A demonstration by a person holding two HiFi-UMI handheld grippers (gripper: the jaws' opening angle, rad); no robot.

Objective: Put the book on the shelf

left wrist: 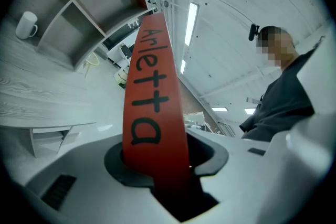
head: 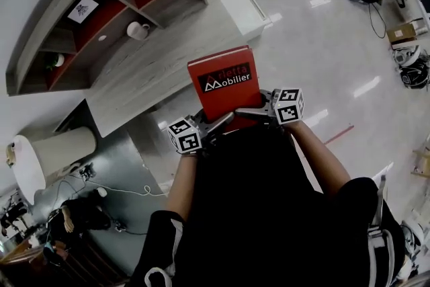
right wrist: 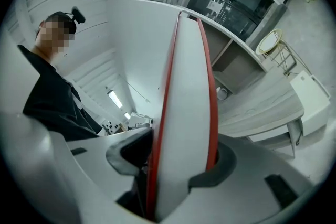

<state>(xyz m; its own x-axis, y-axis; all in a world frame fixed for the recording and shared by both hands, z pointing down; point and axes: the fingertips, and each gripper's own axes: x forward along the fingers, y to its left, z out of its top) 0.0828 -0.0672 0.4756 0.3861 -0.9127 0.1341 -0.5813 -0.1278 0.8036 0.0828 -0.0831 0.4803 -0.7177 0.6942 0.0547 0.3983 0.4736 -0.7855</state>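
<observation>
Carry step: left tongs (head: pixel 216 121) and right tongs (head: pixel 259 111) both clench the red book (head: pixel 224 80); next it likely needs lining up with a shelf (head: pixel 101 17) compartment

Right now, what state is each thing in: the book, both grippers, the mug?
red book: closed, held off the shelf by both grippers.
left gripper: jaws shut on the book's spine.
right gripper: jaws shut on its page edge.
mug: upright in a shelf compartment.
</observation>
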